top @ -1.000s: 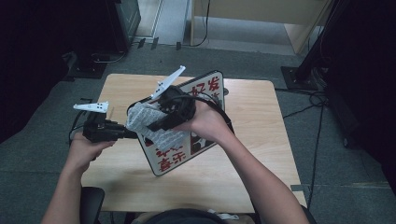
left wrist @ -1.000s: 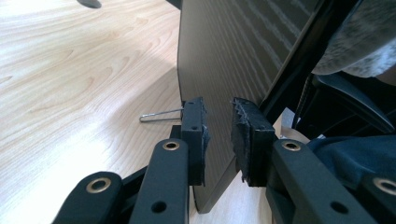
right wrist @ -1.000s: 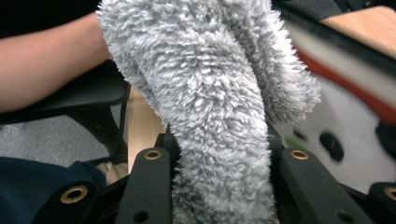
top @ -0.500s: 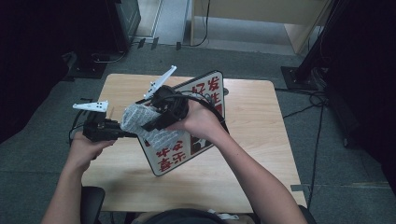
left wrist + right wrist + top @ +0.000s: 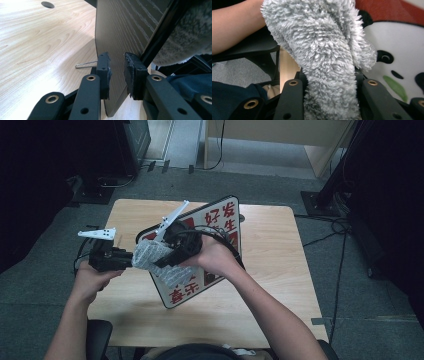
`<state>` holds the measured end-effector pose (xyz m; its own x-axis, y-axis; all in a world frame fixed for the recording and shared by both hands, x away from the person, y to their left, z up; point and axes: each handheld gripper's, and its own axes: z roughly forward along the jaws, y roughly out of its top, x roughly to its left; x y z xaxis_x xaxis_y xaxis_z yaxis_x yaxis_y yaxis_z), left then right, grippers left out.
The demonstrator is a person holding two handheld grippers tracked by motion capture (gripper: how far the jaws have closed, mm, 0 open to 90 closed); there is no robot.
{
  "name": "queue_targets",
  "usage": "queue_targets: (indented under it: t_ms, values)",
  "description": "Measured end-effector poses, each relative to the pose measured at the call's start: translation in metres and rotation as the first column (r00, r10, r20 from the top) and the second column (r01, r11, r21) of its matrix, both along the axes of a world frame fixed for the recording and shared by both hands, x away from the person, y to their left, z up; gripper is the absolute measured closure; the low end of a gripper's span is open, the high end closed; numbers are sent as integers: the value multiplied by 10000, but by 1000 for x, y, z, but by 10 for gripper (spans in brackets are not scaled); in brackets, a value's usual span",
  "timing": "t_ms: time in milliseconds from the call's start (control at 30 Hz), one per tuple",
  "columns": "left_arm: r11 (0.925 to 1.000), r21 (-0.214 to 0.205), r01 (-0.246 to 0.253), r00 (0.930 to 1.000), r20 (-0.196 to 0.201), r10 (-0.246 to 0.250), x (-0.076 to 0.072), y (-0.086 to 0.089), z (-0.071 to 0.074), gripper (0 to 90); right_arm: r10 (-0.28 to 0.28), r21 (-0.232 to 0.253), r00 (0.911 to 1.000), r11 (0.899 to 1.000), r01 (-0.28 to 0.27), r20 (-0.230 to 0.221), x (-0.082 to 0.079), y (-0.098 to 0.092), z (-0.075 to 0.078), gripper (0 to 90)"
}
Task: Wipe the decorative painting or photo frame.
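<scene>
The left gripper (image 5: 117, 72) pinches the thin, dark-backed panda-printed board's (image 5: 125, 32) edge; the right gripper (image 5: 328, 85) clamps a fluffy grey cloth (image 5: 322, 50) against its face.

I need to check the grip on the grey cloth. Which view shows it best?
The right gripper view: the cloth sits between that tool's jaws, up close. The high view shows it small against the board. The left gripper view catches one fuzzy corner.

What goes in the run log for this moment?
left hand-held gripper: shut on board edge | right hand-held gripper: shut on grey cloth | cloth against board's printed face
</scene>
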<state>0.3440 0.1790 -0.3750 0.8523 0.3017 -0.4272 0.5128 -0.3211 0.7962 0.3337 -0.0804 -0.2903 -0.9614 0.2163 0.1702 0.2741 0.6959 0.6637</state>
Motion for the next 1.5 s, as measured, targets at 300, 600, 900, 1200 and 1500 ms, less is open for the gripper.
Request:
queue_targets:
  t_ms: [300,600,900,1200,1500]
  values:
    - [10000,-8,-1,10000,-11,1,0,-1,0,744,27,-71,10000,10000,-28,-61,-3,1,-8,674]
    - [10000,10,-12,10000,18,12,0,0,0,743,105,-115,9997,9999,-107,-208,-4,1,-19,674]
    - [10000,-2,-45,9999,-96,45,0,-1,0,748,138,-207,9992,9997,-146,-384,-7,-1,-34,674]
    - [10000,-20,-19,9999,-171,18,-1,-1,0,754,120,-172,9987,9998,-129,-490,-10,-4,-47,674]
    - [10000,7,-13,9999,-149,13,-1,-1,0,754,109,-203,9979,9997,-122,-632,-12,-5,-59,674]
